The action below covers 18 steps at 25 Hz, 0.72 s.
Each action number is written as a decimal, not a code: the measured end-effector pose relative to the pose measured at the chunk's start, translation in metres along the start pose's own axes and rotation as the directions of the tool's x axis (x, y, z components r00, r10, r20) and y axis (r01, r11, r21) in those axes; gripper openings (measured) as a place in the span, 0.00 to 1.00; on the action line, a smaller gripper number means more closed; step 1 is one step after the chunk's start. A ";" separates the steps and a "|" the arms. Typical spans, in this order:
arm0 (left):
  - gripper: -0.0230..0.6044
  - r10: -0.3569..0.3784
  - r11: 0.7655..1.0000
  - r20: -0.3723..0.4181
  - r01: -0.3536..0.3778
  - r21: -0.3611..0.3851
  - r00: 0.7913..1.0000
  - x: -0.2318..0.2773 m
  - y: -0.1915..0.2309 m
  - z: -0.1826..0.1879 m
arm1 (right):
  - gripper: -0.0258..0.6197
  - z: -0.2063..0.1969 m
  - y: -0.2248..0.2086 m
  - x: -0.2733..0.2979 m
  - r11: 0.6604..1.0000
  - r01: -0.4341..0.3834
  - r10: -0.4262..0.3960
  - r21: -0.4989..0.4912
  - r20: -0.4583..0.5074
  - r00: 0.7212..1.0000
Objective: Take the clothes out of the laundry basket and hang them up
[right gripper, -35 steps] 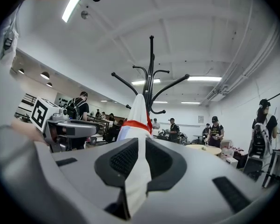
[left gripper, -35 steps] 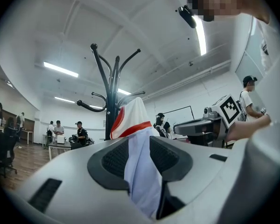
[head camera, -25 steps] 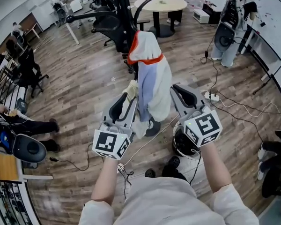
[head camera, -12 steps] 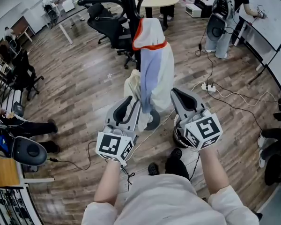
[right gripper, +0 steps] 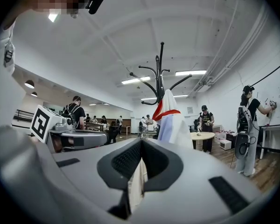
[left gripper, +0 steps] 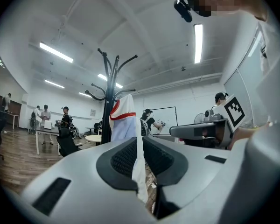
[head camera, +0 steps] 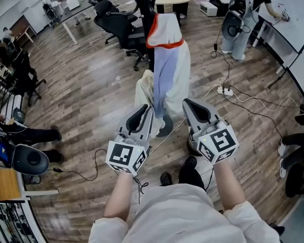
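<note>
Floorboards (head camera: 91, 95), left gripper (head camera: 143, 113) closing, seemingly on cloth (left gripper: 140, 176)

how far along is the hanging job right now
Done: one white garment with red trim hangs on the coat rack. In hand: pale cloth beside it, pinched by the left gripper, whose jaws have just been closing, and by the shut right gripper. Left: hanging that cloth; any further clothes aren't visible.
</note>
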<state>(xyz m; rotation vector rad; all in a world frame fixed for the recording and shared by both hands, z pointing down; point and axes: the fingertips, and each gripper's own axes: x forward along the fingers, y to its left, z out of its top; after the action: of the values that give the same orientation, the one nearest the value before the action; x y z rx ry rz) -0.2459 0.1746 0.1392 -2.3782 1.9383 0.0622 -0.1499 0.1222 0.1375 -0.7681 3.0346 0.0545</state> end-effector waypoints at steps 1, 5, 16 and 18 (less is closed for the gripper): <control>0.12 0.000 1.000 -0.003 0.000 -0.001 1.000 -0.002 -0.001 -0.002 | 0.05 -0.001 0.002 0.000 1.000 -0.003 0.003 0.003 0.000 1.000; 0.10 0.001 1.000 -0.011 -0.001 -0.008 1.000 -0.005 -0.001 -0.007 | 0.05 -0.006 0.007 0.000 1.000 -0.011 0.011 0.011 -0.003 1.000; 0.09 0.011 1.000 -0.019 -0.011 -0.028 1.000 -0.006 0.000 -0.012 | 0.05 -0.014 0.008 0.000 1.000 -0.014 0.014 0.000 -0.035 0.999; 0.09 0.012 1.000 -0.019 -0.012 -0.028 1.000 -0.007 0.001 -0.011 | 0.05 -0.013 0.007 0.000 1.000 -0.011 0.011 -0.003 -0.035 0.999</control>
<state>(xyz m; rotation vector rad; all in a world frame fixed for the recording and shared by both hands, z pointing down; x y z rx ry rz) -0.2480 0.1800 0.1511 -2.3931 1.9727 0.0683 -0.1530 0.1280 0.1508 -0.7612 3.0722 0.0474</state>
